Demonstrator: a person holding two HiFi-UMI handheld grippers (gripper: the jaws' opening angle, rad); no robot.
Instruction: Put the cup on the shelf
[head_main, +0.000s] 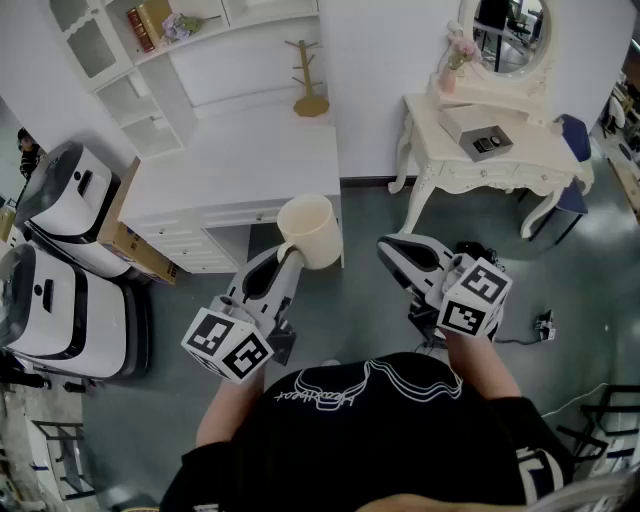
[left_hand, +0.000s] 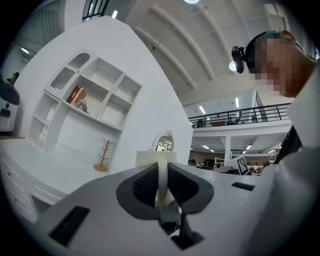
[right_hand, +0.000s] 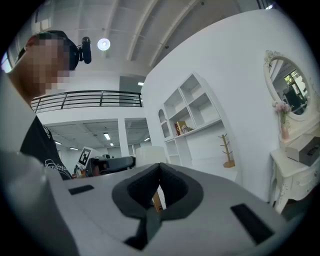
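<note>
A cream cup (head_main: 311, 231) hangs in the air before the white counter (head_main: 238, 158), tilted with its mouth up. My left gripper (head_main: 286, 256) is shut on the cup's handle (left_hand: 162, 178), and the cup's body (left_hand: 155, 158) shows just past the jaws. The white shelf unit (head_main: 118, 52) stands at the back left over the counter, with books (head_main: 148, 22) on it. My right gripper (head_main: 393, 249) hovers to the right of the cup, apart from it, shut with nothing between its jaws. In the right gripper view, my right gripper (right_hand: 160, 172) looks past the cup (right_hand: 150, 154) toward the shelf (right_hand: 192, 112).
A wooden mug tree (head_main: 309, 79) stands on the counter's far end. A white dressing table (head_main: 487, 152) with an oval mirror (head_main: 505, 35) is at the right. Two white appliances (head_main: 66, 192) and a cardboard box (head_main: 128, 243) sit at the left on the floor.
</note>
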